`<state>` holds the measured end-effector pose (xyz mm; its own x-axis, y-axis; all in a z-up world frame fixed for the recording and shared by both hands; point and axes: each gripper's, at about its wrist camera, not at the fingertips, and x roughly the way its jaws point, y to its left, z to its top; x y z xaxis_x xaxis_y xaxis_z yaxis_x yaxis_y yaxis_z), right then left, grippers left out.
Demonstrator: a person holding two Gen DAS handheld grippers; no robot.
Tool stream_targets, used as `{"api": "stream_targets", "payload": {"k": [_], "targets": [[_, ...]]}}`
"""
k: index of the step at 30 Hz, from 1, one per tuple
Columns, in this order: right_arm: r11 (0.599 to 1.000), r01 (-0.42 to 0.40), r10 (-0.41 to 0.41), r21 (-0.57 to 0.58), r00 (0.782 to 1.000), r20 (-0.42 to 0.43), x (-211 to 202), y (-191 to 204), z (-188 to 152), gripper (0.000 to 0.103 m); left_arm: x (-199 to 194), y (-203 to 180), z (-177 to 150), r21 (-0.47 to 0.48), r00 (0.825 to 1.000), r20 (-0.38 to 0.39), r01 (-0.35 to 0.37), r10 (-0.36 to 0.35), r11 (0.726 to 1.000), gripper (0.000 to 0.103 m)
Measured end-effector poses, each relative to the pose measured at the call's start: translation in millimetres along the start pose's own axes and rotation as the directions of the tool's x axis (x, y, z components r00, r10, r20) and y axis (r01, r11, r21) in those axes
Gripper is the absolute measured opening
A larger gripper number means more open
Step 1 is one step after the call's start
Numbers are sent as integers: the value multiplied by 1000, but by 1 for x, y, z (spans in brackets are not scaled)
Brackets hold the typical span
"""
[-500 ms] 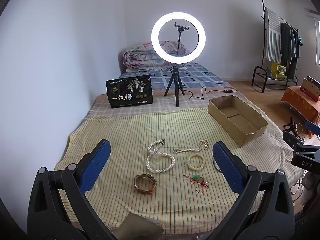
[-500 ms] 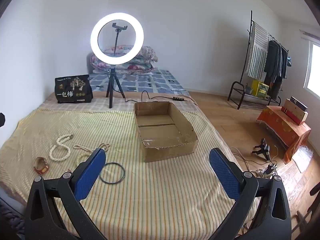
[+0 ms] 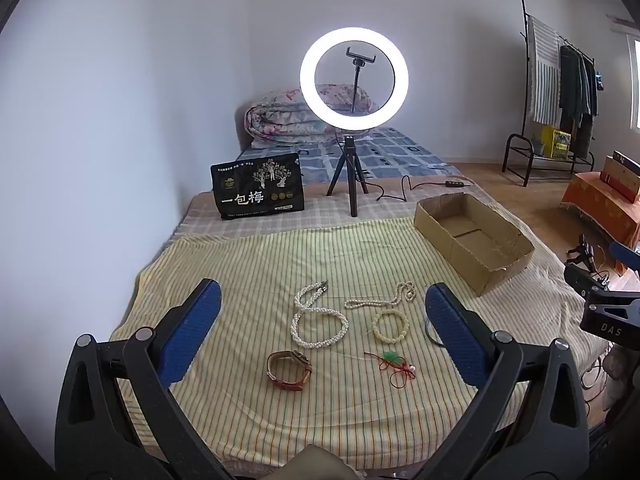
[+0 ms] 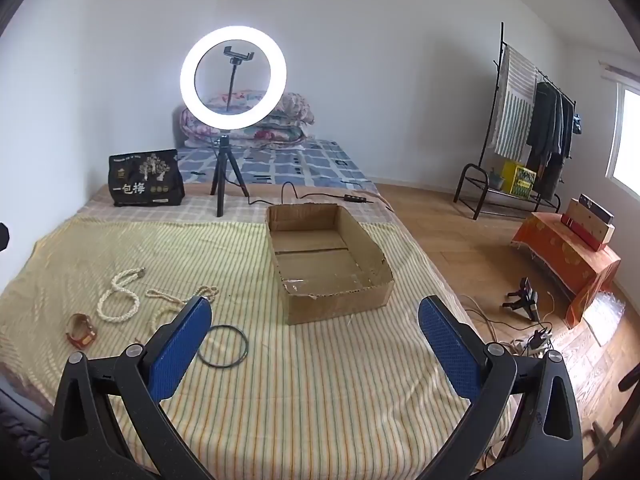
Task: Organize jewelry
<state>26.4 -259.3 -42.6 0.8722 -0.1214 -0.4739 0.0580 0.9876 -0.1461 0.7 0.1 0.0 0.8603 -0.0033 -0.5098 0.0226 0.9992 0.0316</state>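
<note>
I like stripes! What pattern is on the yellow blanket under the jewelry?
Thin stripes on pale yellow cloth; the blanket shows best in the right wrist view.

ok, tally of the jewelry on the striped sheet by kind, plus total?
Necklaces: 2, thick twisted pearl rope and thin bead strand
Bracelets: 1, cream bead bracelet
Watches: 1, brown strap watch
Black rings: 1, thin black hoop
Red cord charms: 1, green-bead charm
Total: 6

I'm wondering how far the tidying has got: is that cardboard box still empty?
Empty. The cardboard box shows only its bare floor in the right wrist view, and the jewelry, such as the thick pearl necklace, lies on the striped cloth.
</note>
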Motion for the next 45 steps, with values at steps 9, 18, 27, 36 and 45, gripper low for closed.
{"api": "stream_targets", "payload": {"k": [9,18,27,36,45], "targets": [[1000,2,-2,3,1000,-7,3,-2,2,103,3,2,8,-1,1000,13,5,-5,1000,103],[1000,2,-2,10,1000,-4,4,-4,0,103,-7,-1,5,1,1000,27,1,-2,1000,103],[1000,5,-5,5,1000,-4,2,-2,1,103,-6,0,7,-5,1000,27,2,-2,1000,103],[1000,4,-4,2,1000,-4,2,-1,1,103,-6,1,11,-2,1000,27,4,-4,1000,103],[1000,5,-5,1,1000,-4,2,-1,1,103,-6,1,13,-4,1000,29,2,-2,1000,103]]}}
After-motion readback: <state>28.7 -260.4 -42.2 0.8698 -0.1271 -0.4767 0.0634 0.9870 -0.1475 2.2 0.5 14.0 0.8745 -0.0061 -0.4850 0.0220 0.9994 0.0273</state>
